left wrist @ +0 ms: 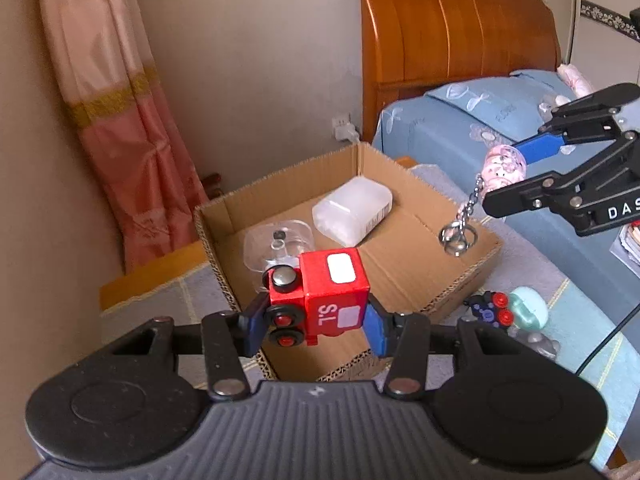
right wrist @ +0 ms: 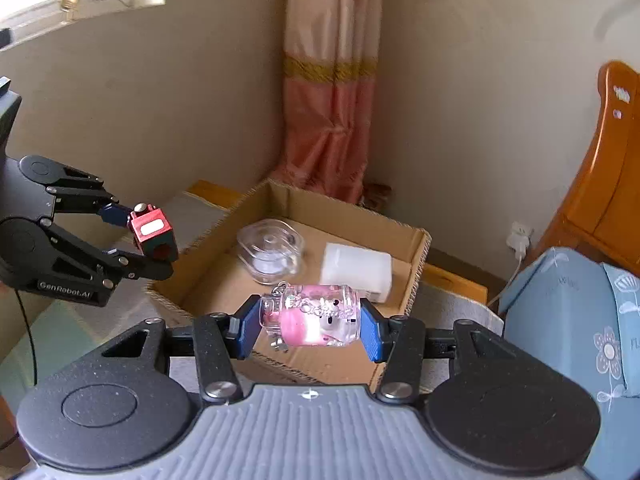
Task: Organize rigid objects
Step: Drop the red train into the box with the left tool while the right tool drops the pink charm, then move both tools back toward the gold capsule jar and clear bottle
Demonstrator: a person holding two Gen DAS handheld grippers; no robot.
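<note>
Bedroom corner, with a patchwork-covered surface beside a blue-sheeted bed (left wrist: pixel 448 128): that is where the sorting goes on, and both tools carry a load. Nearest in the left wrist view, the left gripper (left wrist: pixel 316 320) is clenched on a red toy train (left wrist: pixel 320 300), blue pads pressing its two sides, held in the air over the near edge of the cardboard box (left wrist: pixel 472 256). In the right wrist view the right gripper (right wrist: pixel 310 322) is clamped on a clear pink keychain charm (right wrist: pixel 312 320), lying crosswise between the pads, its chain and rings dangling toward the box's right wall. Further in, the box already holds a clear plastic case (right wrist: pixel 270 250) and a frosted white container (right wrist: pixel 356 270), side by side on its floor. To the right of the box, still on the cover, sit a dark toy with red wheels (left wrist: pixel 490 310) and a mint-green round thing (left wrist: pixel 528 308), touching each other. By my reading two items are stowed, two are about to be dropped in, and at least those two outside remain. Beyond stand the pink curtain (left wrist: pixel 120 120) and the wooden headboard (left wrist: pixel 452 32).
</note>
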